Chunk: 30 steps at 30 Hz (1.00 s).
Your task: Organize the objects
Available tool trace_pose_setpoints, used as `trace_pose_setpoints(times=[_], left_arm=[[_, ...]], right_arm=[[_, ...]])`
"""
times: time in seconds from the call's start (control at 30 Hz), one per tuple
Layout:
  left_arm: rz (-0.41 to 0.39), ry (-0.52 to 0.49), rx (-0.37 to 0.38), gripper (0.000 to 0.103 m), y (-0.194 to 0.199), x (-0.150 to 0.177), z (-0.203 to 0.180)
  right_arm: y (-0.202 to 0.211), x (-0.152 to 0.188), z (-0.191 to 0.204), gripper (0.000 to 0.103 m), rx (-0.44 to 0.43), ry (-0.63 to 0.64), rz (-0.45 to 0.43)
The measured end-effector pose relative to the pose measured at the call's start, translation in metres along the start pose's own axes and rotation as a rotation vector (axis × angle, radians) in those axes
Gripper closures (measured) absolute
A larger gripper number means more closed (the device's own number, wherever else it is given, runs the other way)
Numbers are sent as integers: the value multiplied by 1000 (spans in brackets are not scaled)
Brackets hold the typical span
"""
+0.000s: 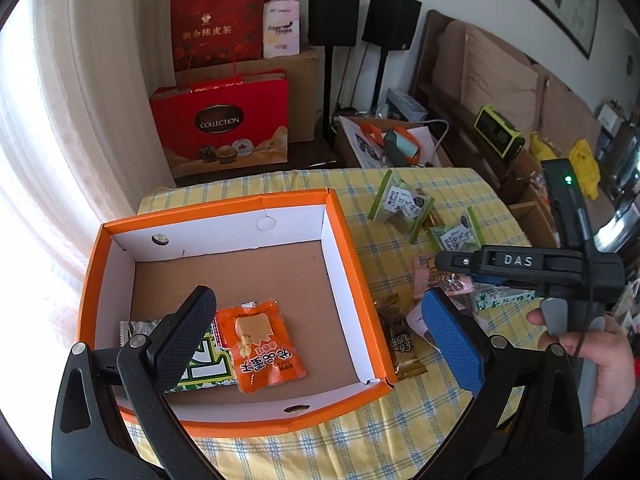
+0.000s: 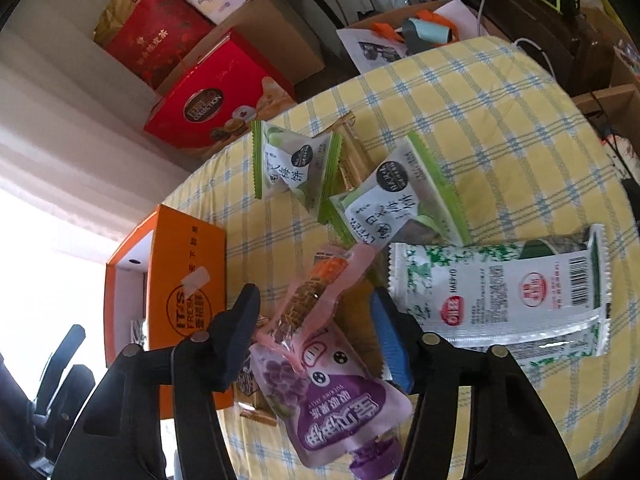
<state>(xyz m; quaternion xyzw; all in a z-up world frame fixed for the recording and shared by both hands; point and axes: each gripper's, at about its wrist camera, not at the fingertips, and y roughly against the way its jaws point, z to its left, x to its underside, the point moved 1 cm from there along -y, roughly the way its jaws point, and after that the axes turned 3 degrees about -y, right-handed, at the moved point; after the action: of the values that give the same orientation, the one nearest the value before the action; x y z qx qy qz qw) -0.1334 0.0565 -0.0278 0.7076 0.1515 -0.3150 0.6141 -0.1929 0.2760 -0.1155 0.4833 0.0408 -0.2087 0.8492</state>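
Between the spread right tongs lies the purple jelly pouch on the counter, its long axis running back toward the wrist, a pink packet overlapping its far end. Left of it stands the orange box, where the left tongs hover open and empty. The right hand is nearer.

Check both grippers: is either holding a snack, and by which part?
Nothing is held. The left gripper is open above the orange box; the right gripper is open around the pink packet, not clamped.
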Motion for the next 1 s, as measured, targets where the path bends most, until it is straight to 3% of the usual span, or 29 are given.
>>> trace_pose_setpoints(times=[0.27, 0.63, 1.0], left_arm=[[5, -5, 0, 0, -3, 0, 0], [12, -8, 27, 0, -3, -4, -6], [33, -21, 46, 0, -15, -21, -22]], right_arm=[[-14, -4, -5, 79, -20, -40, 32], [5, -4, 2, 90, -84, -22, -12], [45, -3, -2, 92, -94, 11, -79]])
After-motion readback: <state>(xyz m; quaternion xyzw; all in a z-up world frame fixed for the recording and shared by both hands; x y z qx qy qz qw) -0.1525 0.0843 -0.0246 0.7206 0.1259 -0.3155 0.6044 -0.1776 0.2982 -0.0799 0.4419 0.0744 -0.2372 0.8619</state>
